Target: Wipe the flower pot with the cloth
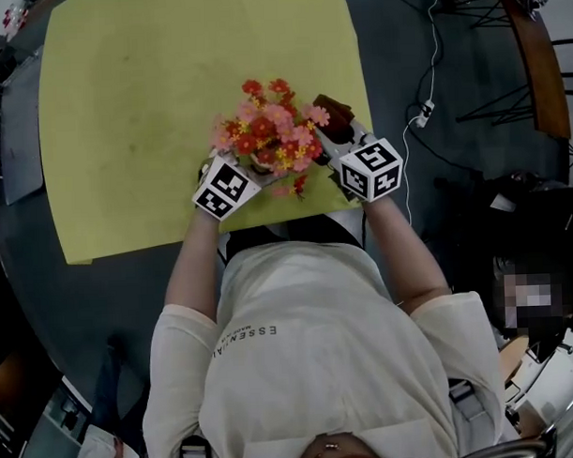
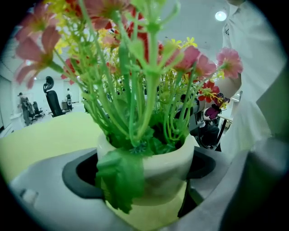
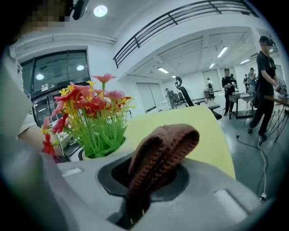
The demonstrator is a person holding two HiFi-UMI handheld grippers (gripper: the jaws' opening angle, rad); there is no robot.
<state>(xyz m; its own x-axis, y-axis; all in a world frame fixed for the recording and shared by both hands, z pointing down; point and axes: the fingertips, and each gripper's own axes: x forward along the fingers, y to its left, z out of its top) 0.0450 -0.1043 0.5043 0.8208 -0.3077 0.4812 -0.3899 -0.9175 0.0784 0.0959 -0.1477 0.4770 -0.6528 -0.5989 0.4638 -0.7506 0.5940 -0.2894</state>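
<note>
My left gripper (image 2: 142,182) is clamped on the flower pot (image 2: 156,164): its two grey jaws press the cream wall from either side, and a green leaf (image 2: 119,178) hangs over the rim towards the camera. My right gripper (image 3: 135,203) is closed on the cloth (image 3: 162,151), a brown knitted piece pinched at its lower end, with the rest standing up in a folded hump above the jaws.

From the right gripper view, the pot with its green stems sits just to the left of the cloth, near it but not touching. From the head view, both grippers meet at the near edge of the yellow mat (image 1: 170,115) on the bench (image 1: 129,295), with the red and pink flowers (image 1: 269,130) bunched between them. The cloth is at the flowers' right side. I can't quite tell whether the pot rests on the mat or is raised a little off it, as the blooms cover its base.

As I judge it, both grasps are made and the two things are brought close. The wiping itself is all left to do: the cloth has to reach the pot's wall and travel round it
</note>
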